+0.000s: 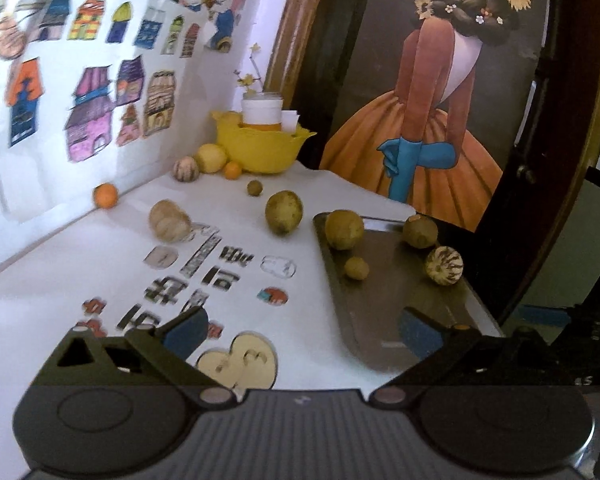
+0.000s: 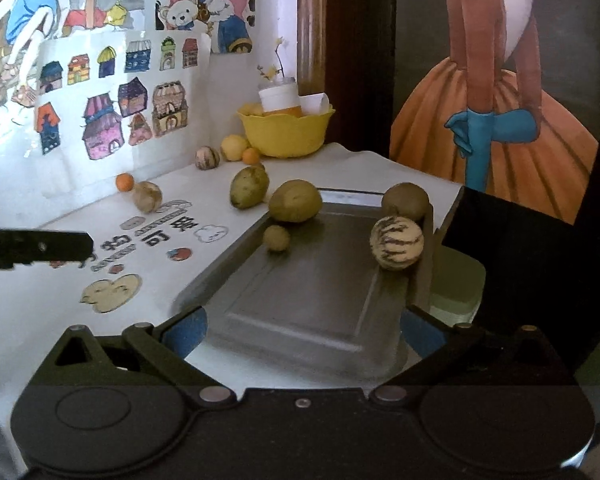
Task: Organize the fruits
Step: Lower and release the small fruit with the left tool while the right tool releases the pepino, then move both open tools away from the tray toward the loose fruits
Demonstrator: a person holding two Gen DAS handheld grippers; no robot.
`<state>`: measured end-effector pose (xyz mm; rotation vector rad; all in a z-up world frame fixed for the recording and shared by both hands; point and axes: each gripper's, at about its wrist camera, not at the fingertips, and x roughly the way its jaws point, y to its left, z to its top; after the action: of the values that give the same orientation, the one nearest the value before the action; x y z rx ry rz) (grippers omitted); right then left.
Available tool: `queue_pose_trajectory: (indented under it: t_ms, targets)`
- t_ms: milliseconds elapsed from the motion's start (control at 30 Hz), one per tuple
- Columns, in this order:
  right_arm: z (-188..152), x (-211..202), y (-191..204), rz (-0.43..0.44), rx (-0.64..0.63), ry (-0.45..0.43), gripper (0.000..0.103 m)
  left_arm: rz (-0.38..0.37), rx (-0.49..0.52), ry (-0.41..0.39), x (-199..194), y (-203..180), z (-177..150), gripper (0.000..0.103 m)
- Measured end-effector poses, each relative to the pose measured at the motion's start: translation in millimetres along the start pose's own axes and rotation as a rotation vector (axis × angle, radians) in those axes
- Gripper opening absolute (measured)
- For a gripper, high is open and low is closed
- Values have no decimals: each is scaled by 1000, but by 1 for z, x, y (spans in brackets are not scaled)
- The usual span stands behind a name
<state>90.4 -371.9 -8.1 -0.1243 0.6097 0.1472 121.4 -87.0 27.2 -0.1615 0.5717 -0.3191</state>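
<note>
Four fruits lay on the grey tray (image 2: 300, 300) at this moment: a striped melon (image 2: 397, 242) against its right rim, a brownish round fruit (image 2: 405, 201) at the far right corner, a large yellow-green fruit (image 2: 295, 201) at the far left corner and a small yellow fruit (image 2: 276, 237) just beside it. Both tools were empty; the left gripper (image 1: 300, 330) and right gripper (image 2: 302, 330) each had fingers spread wide, nothing between them. Loose fruit remained on the white table (image 1: 60, 272): a green-yellow fruit (image 1: 284, 212) just off the tray's far left corner, a tan fruit (image 1: 170, 222) toward the wall edge, an orange (image 1: 105, 195) at the wall edge, and a cluster near the far corner beside the yellow bowl (image 1: 260, 148). Judged next step: fetch the green-yellow fruit, since it sat nearest the tray. Advice: straddle its widest part squarely, close gently because round fruit rolls, and set it in the bare near half of the tray. Obstacles: the tray's raised rim must be cleared on entry, and the fruits at the far corners could be nudged. The printed stickers on the table were flat and posed no hindrance.
</note>
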Motion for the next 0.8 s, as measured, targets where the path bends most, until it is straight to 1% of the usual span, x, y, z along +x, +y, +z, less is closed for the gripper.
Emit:
queue_pose_trajectory:
  t_ms: [167, 267, 367, 433, 567, 667, 800]
  targets:
    - [-12, -20, 20, 29, 73, 9, 102, 10, -35, 7, -16, 19, -15, 103]
    - [-21, -32, 34, 28, 53, -11, 102, 25, -65, 13, -24, 34, -25, 103]
    - [-26, -42, 49, 18, 29, -10, 102, 72, -72, 17, -33, 49, -33, 103]
    - [-28, -47, 56, 32, 29, -14, 102, 96, -82, 19, -37, 58, -35, 103]
    - [-32, -48, 69, 66, 71, 5, 102, 111, -103, 28, -39, 73, -36, 103]
    - [-32, -42, 77, 47, 87, 24, 102, 108, -115, 38, -38, 81, -34, 103]
    - [-28, -32, 86, 27, 99, 20, 102, 127, -103, 36, -36, 90, -31, 103]
